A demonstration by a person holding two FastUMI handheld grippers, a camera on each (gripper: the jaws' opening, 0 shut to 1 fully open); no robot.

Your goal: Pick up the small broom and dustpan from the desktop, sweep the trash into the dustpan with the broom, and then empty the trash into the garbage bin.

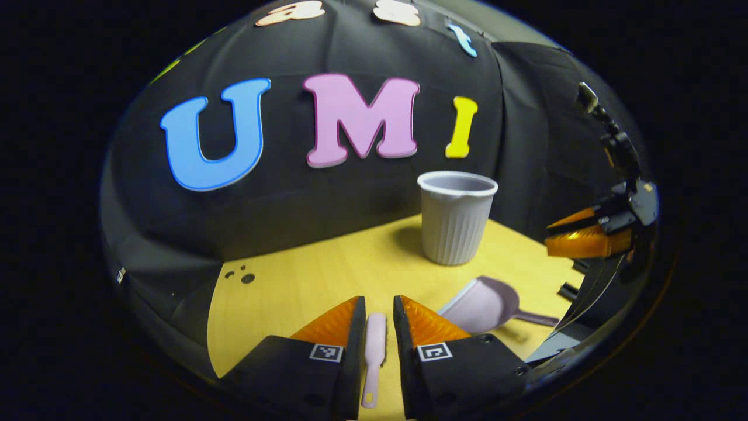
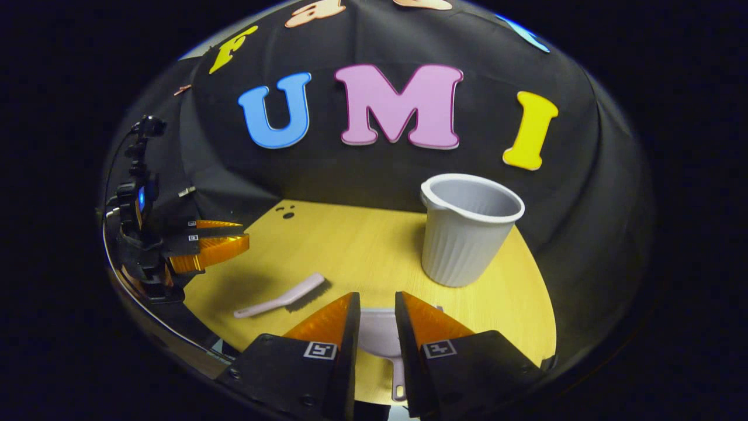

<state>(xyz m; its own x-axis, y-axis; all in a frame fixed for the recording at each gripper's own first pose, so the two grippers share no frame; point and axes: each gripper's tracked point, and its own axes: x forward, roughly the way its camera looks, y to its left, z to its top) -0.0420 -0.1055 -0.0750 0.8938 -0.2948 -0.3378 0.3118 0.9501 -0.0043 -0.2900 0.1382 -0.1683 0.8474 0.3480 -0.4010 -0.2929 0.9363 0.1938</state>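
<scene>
Left claw (image 1: 378, 316) straddling broom (image 1: 374, 356), dustpan (image 1: 482, 304) beside, bin (image 1: 456, 219) beyond

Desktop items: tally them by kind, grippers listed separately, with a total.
Small broom: 1
Dustpan: 1
Garbage bin: 1
Grippers: 2, left gripper, right gripper
Total: 5

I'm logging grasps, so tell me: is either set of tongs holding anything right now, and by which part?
Nothing is held. The left tongs stand open over the broom, the right tongs open over the dustpan; both lie on the table.
</scene>
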